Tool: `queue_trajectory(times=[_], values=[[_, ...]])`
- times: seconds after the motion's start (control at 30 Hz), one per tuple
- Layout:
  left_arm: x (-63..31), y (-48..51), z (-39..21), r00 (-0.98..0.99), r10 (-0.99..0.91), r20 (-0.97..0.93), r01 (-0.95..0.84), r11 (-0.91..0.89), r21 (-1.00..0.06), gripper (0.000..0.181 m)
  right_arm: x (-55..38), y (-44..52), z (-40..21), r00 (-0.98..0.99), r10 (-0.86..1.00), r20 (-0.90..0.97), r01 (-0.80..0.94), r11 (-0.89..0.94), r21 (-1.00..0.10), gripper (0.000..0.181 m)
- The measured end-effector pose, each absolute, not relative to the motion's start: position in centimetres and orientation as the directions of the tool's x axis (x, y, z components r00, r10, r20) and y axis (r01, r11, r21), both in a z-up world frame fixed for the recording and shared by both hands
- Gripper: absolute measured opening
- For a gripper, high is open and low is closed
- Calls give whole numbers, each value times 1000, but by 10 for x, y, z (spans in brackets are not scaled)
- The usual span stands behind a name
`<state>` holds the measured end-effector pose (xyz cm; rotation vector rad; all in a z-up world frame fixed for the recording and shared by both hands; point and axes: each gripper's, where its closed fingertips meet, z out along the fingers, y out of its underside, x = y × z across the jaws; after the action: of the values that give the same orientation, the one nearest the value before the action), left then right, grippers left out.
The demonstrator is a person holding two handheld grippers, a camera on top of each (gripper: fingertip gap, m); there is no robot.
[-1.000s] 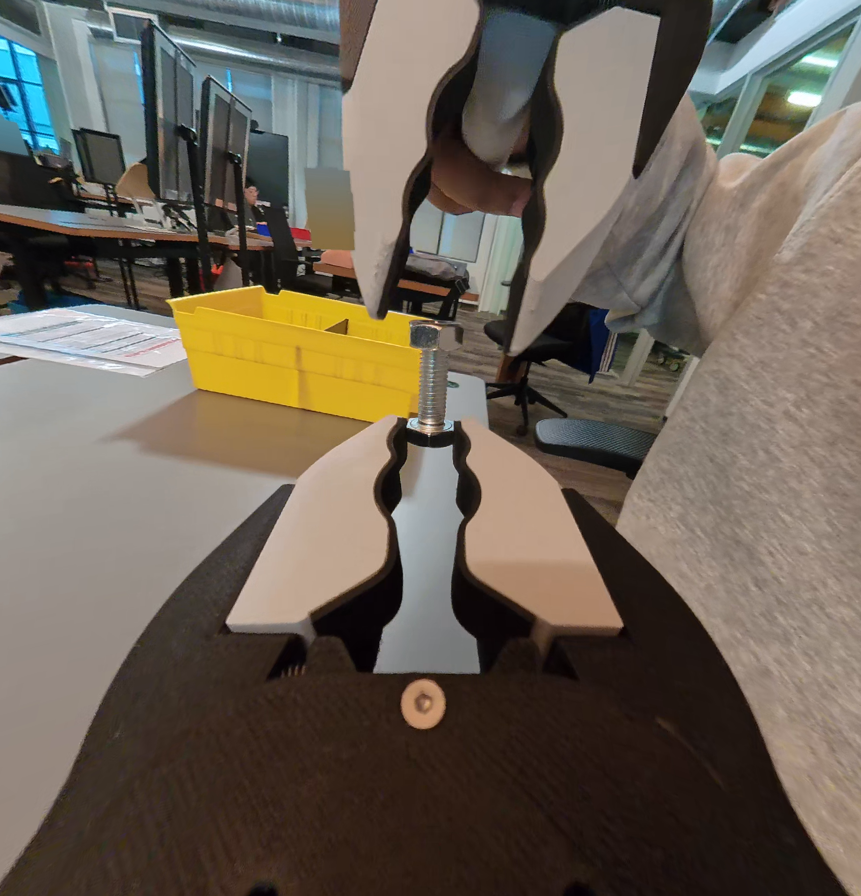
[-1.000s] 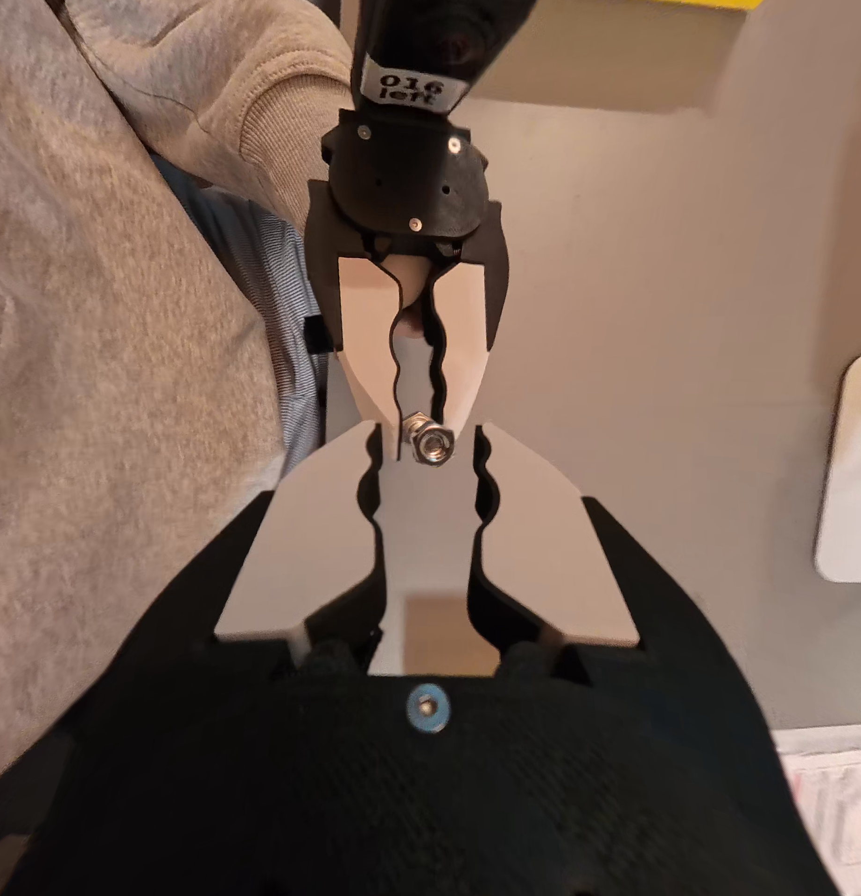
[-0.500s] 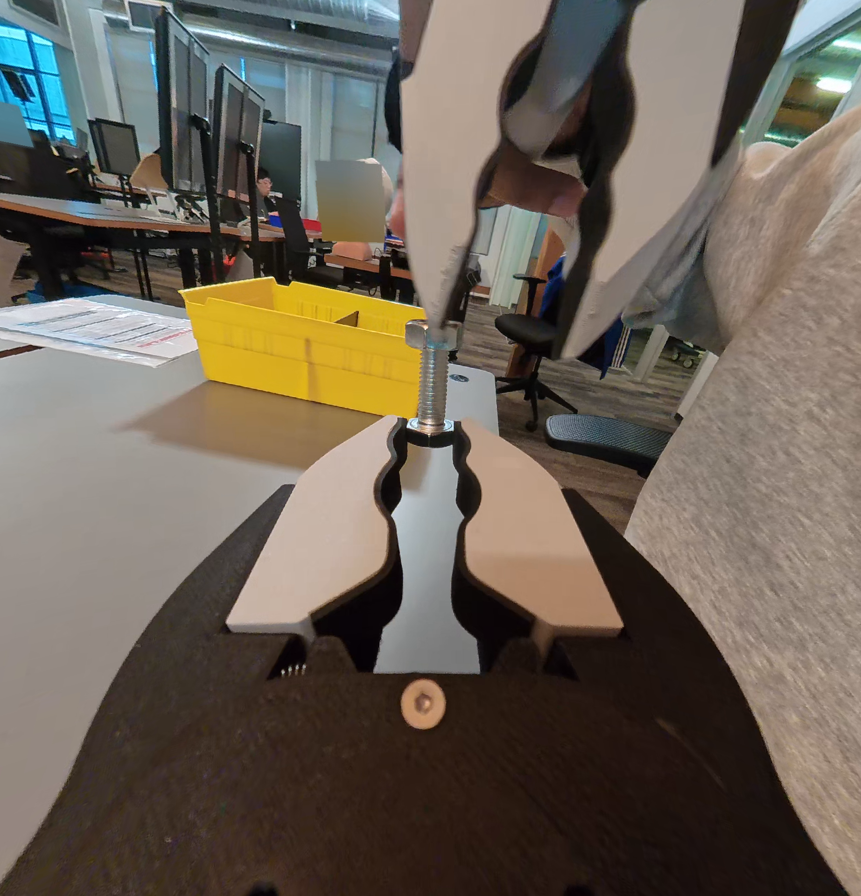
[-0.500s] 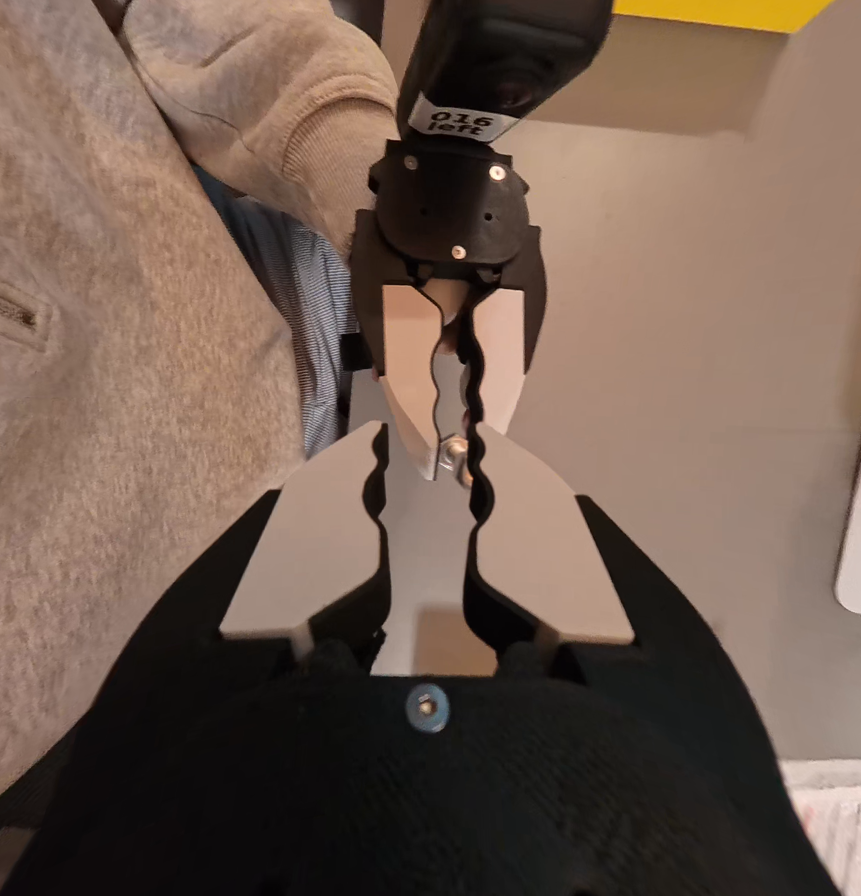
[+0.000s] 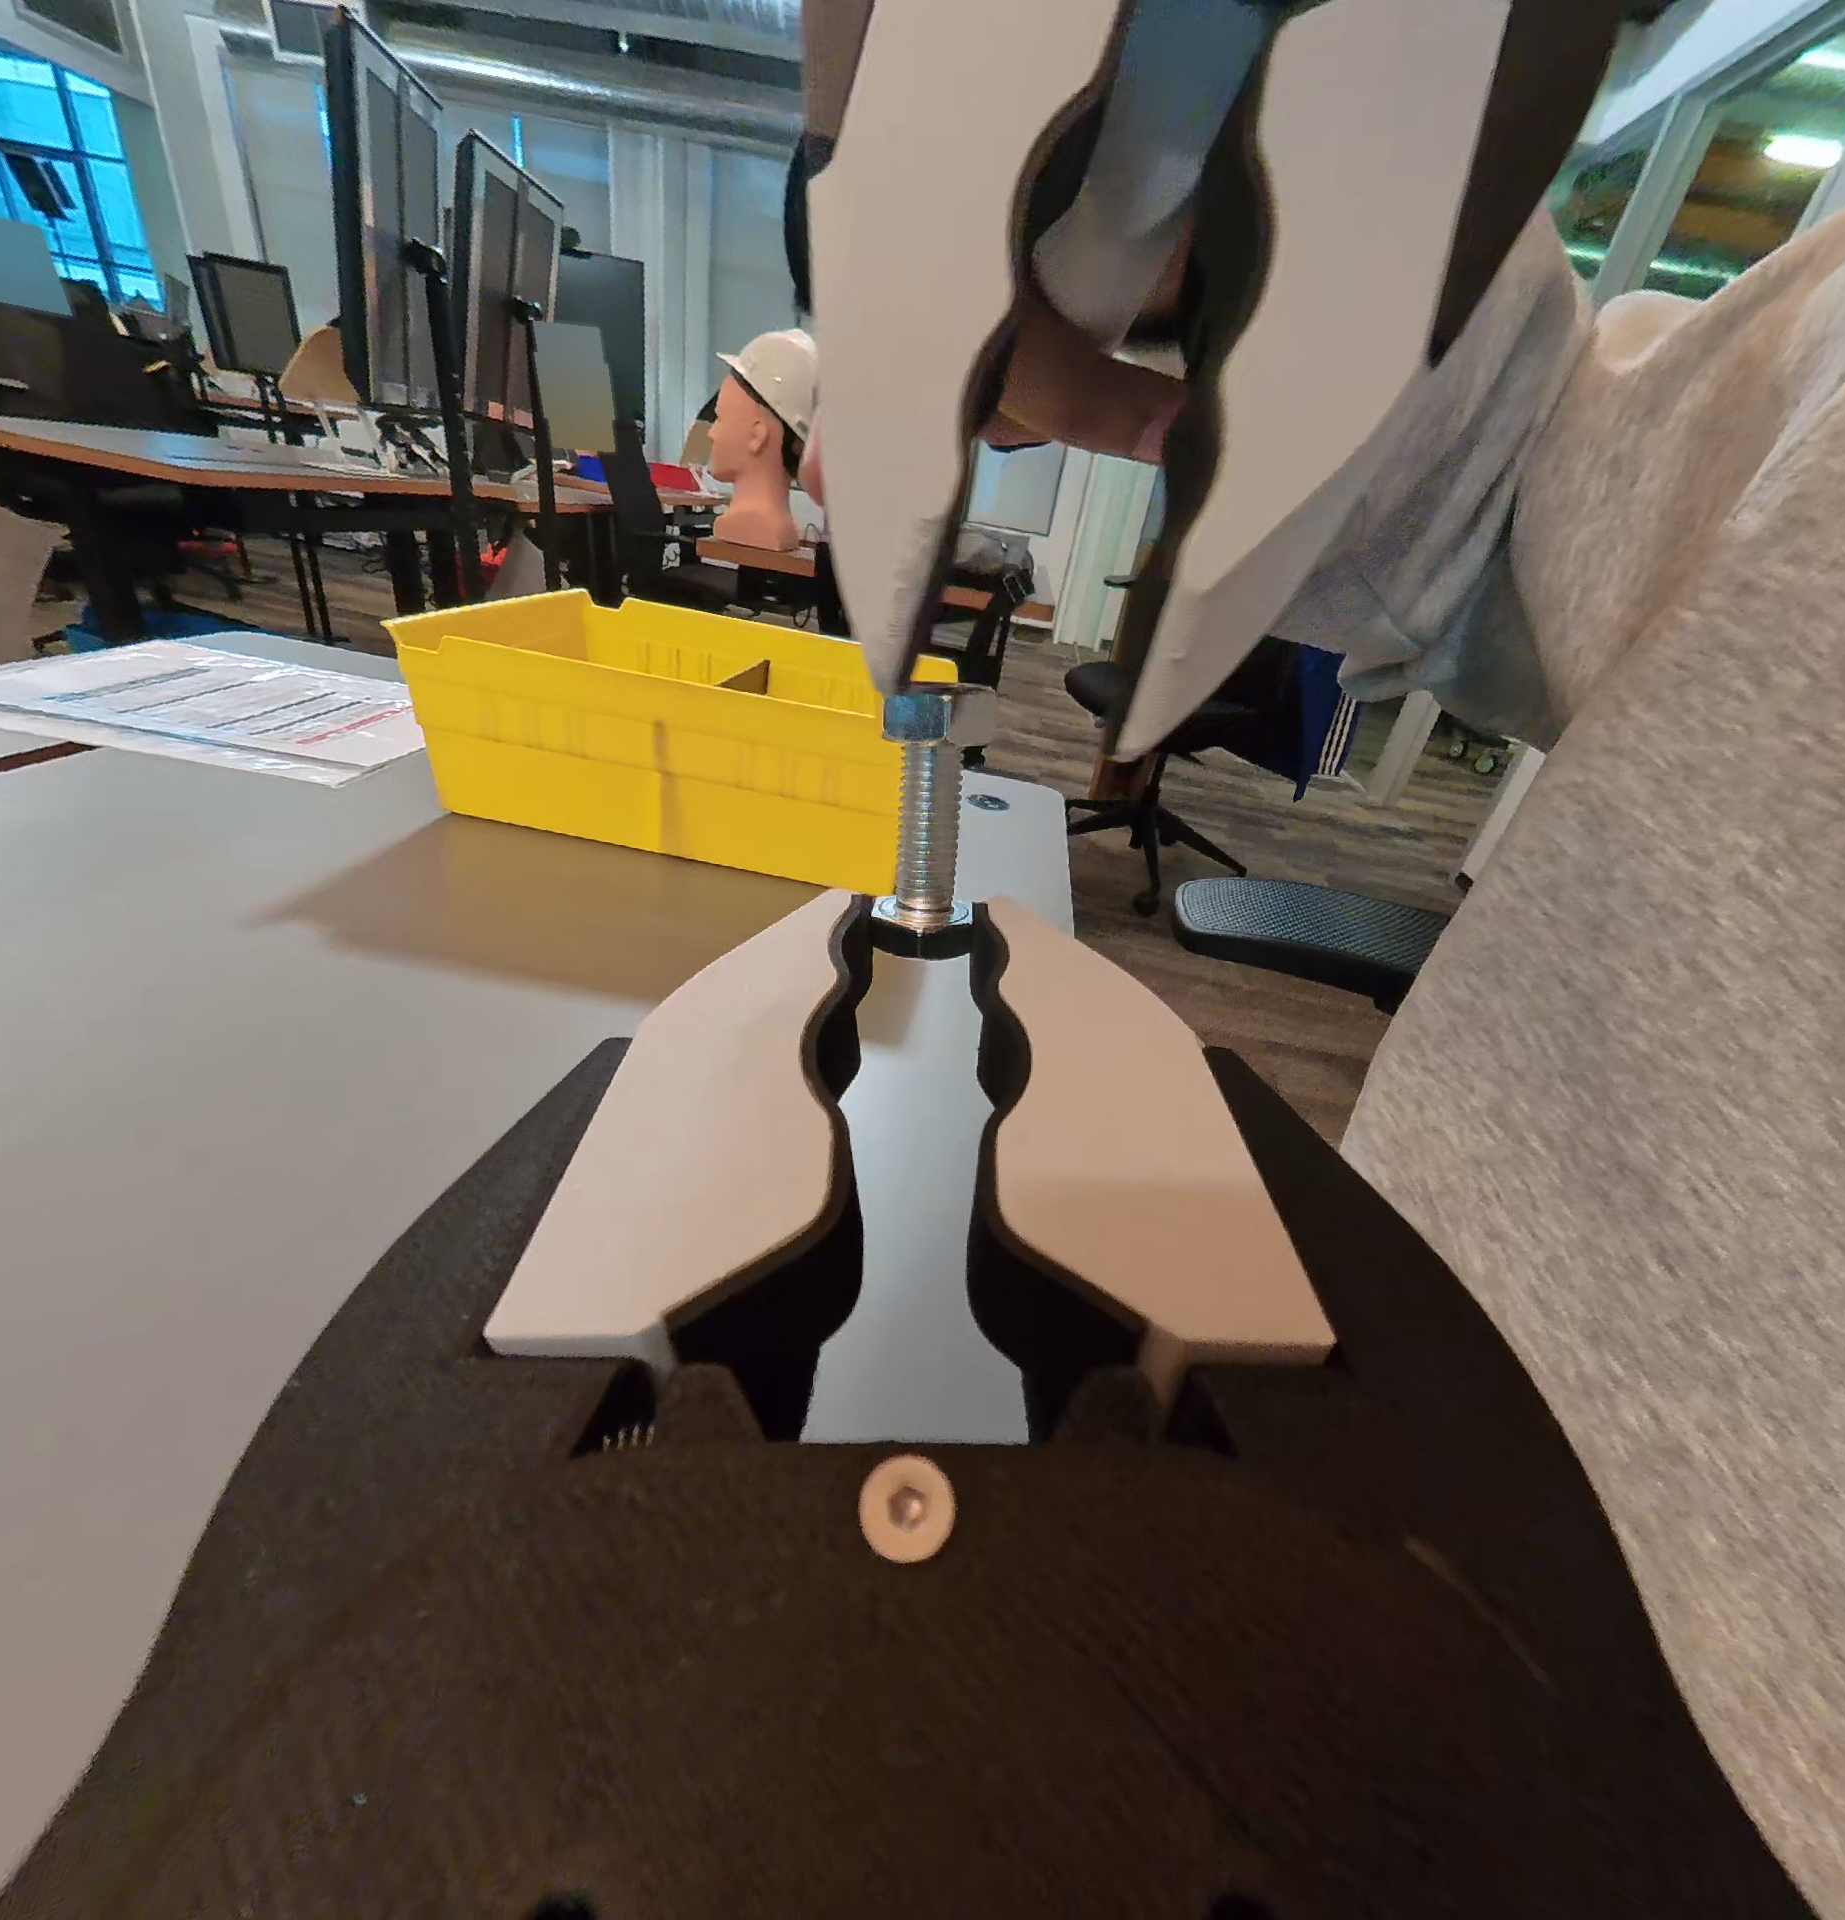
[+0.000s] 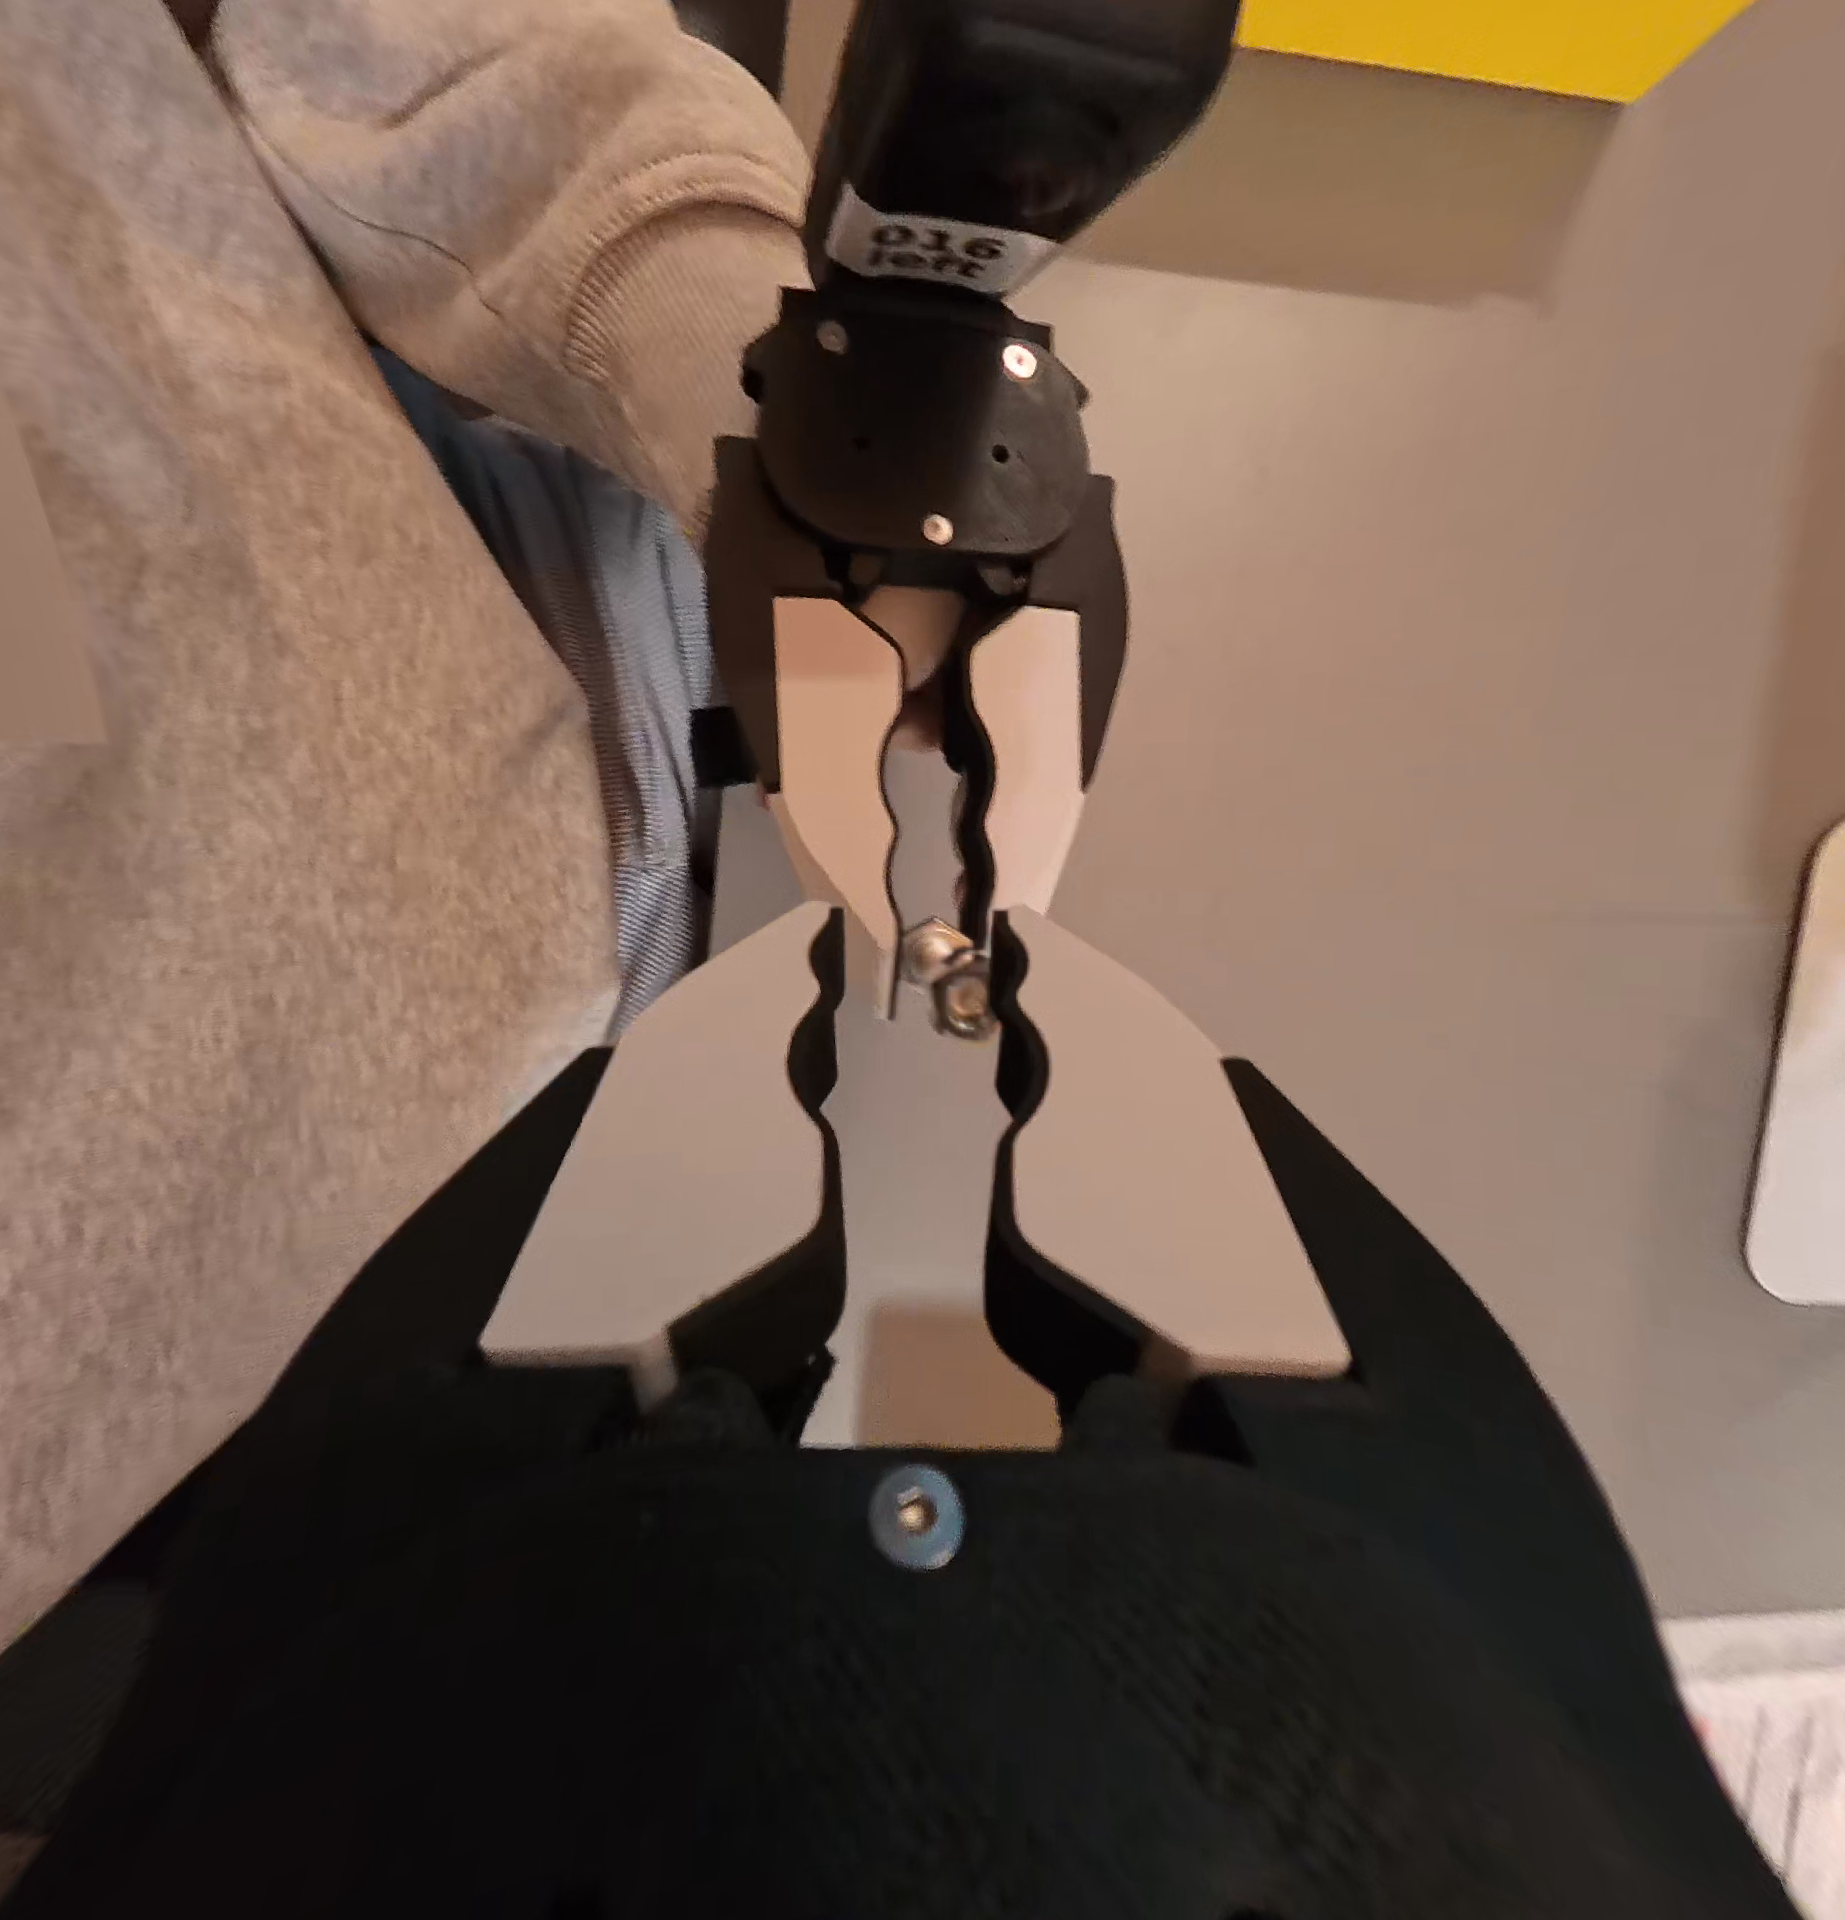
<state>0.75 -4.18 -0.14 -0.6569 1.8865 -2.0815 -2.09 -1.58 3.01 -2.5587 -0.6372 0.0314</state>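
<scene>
Since the earlier frames, the right gripper (image 5: pixel 1011 717) has come down from clear above the bolt (image 5: pixel 928 821), so that its left fingertip (image 5: pixel 902 665) now stands at the bolt's hexagonal head; the left gripper (image 5: pixel 923 920) has not shifted.

Left gripper: fingers closed on a nut (image 5: pixel 923 914) at the very tips, with the bolt standing upright out of it, head uppermost. Seen from above in the right wrist view, the bolt (image 6: pixel 949 982) lies between the right gripper's (image 6: pixel 918 935) fingertips, nearer the right one. Those fingers are spread wider than the head. Whether a fingertip actually touches the head cannot be settled, as that area is blurred.

Handling judgement: bolt and nut are steel, rigid and dense, not fragile, but smooth plating makes them prone to slip. The threaded shank gives poor purchase; the flats of the head are the sound place to grip. The hold on the nut is at the extreme fingertips and appears marginal.

Surroundings: grey worktop (image 5: pixel 222 987) below, yellow bin (image 5: pixel 627 748) beyond, printed sheet (image 5: pixel 180 701) to the left, a grey sleeve (image 5: pixel 1624 727) on the right.
</scene>
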Motion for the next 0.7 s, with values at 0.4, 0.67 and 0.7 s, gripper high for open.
queue_trajectory(times=[0.4,0.67,0.7], values=[[8,-42,-2,-863,-479,159,-112,-125,-986,19,-34,-17,27,888,455,67,426,-757,-496,28],[7,-41,0,-864,-481,151,-101,-127,-987,19,-17,-19,23,920,366,140,388,-801,-456,28],[7,-42,0,-864,-481,150,-101,-126,-987,19,-19,-19,21,923,362,134,382,-805,-454,28]])
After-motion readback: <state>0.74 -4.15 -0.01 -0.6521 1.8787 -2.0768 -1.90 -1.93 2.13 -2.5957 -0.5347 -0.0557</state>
